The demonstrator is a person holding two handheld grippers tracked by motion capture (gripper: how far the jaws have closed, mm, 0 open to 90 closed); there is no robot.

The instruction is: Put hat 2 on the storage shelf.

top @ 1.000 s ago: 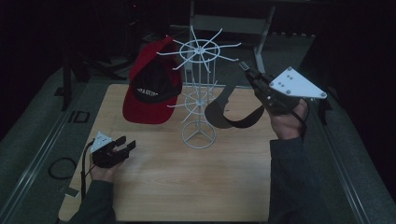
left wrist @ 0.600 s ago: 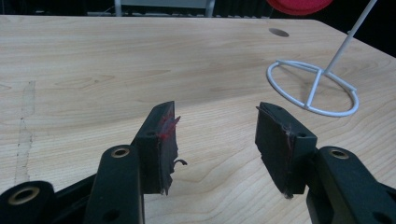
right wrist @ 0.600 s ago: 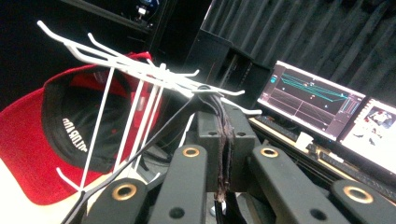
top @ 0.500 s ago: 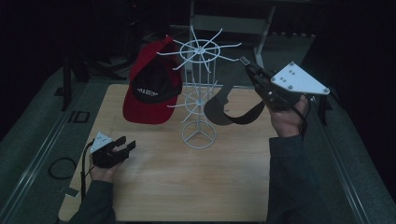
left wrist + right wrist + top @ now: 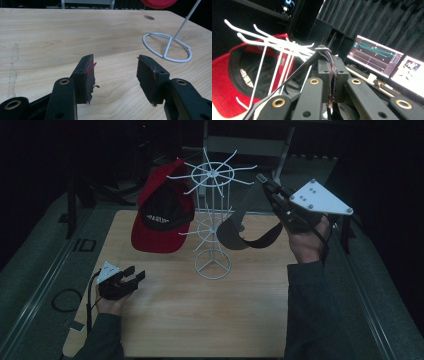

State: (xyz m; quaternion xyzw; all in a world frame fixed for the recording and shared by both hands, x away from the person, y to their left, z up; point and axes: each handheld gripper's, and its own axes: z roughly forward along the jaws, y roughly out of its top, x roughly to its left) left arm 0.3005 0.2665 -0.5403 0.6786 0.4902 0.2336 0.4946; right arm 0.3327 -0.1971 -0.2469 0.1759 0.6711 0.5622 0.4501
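A dark recording lab: black curtains (image 5: pixel 387 22), lit monitors (image 5: pixel 375 58), a wooden table (image 5: pixel 210 315) between rails.

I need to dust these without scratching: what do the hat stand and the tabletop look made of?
The hat stand looks like thin metal wire with a smooth white coating: slim bent prongs, ring base. The tabletop looks like pale wood or wood-look laminate, matt, with visible grain; which of the two I can't tell.
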